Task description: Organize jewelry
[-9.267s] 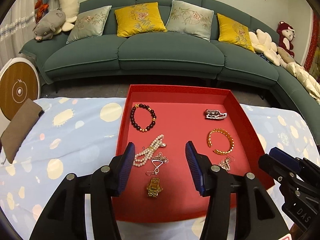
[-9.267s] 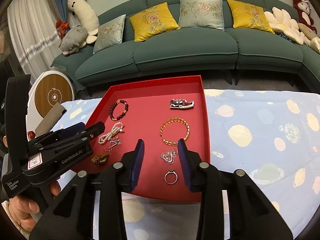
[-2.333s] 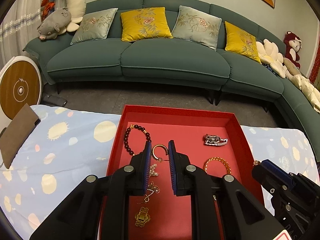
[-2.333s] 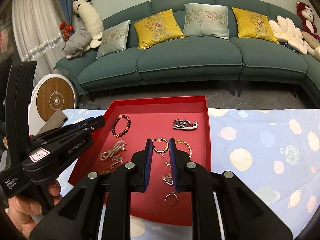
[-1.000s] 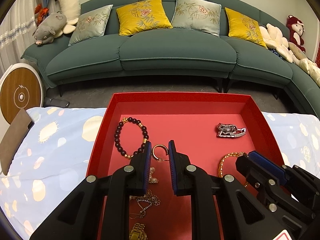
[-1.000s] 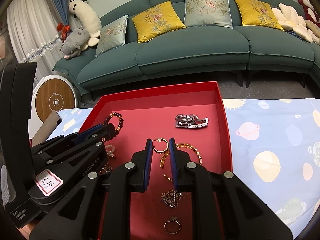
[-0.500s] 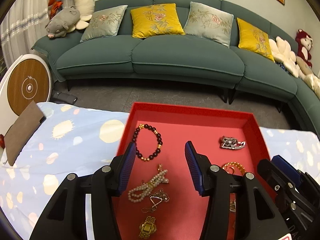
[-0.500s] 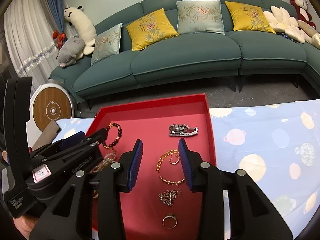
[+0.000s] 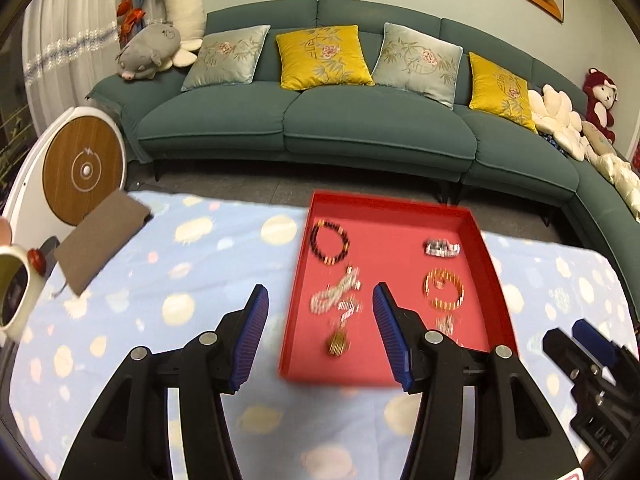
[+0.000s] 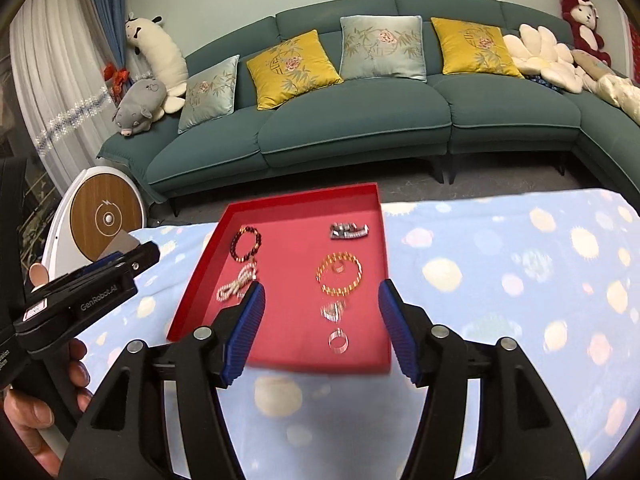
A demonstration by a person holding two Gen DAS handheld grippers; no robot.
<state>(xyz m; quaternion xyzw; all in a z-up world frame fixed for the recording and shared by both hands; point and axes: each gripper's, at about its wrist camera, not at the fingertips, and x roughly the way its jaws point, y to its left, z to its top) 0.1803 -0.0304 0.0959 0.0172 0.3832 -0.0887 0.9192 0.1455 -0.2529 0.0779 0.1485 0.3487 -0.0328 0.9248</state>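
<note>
A red tray (image 9: 486,260) (image 10: 200,276) lies on the spotted blue cloth with jewelry in it: a dark bead bracelet (image 9: 330,240) (image 10: 246,242), a pearl strand (image 9: 336,292) (image 10: 236,284), a silver piece (image 9: 441,248) (image 10: 348,231), a gold bangle (image 9: 444,292) (image 10: 339,276) with a small hoop inside it, a heart pendant (image 10: 332,310) and a ring (image 10: 338,339). My left gripper (image 9: 318,334) is open and empty, held back over the tray's near left corner. My right gripper (image 10: 322,332) is open and empty above the tray's near end.
A brown pouch (image 9: 102,236) lies at the cloth's left edge, with a white mug (image 9: 12,300) beside it. A round wood-faced device (image 9: 84,168) stands on the left. A green sofa (image 9: 360,128) with cushions runs behind the table.
Both grippers held gold hoop earrings a second ago, opened and let them go in the tray. Since half a second ago both have pulled back and up from the tray.
</note>
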